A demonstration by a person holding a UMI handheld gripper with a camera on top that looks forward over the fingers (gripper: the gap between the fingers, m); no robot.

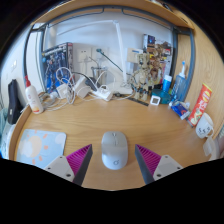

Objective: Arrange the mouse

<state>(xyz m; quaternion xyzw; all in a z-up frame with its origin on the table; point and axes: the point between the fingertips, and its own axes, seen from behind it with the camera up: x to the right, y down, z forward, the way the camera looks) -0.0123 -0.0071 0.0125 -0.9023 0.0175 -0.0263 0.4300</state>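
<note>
A white computer mouse (pixel 114 149) lies on the wooden desk (pixel 150 125). It stands between my two fingers, with a gap at each side. My gripper (pixel 113 160) is open. The left pad (pixel 77 158) and the right pad (pixel 150 158) are magenta and flank the mouse's rear half. A pale mouse pad (pixel 40 146) lies on the desk to the left of the left finger.
Along the back wall stand a white bottle (pixel 35 97), a power strip with tangled cables (pixel 85 88), small gadgets (pixel 150 70) and a blue item (pixel 179 104). An orange packet (pixel 201 103) and a white round object (pixel 205 126) stand at the right.
</note>
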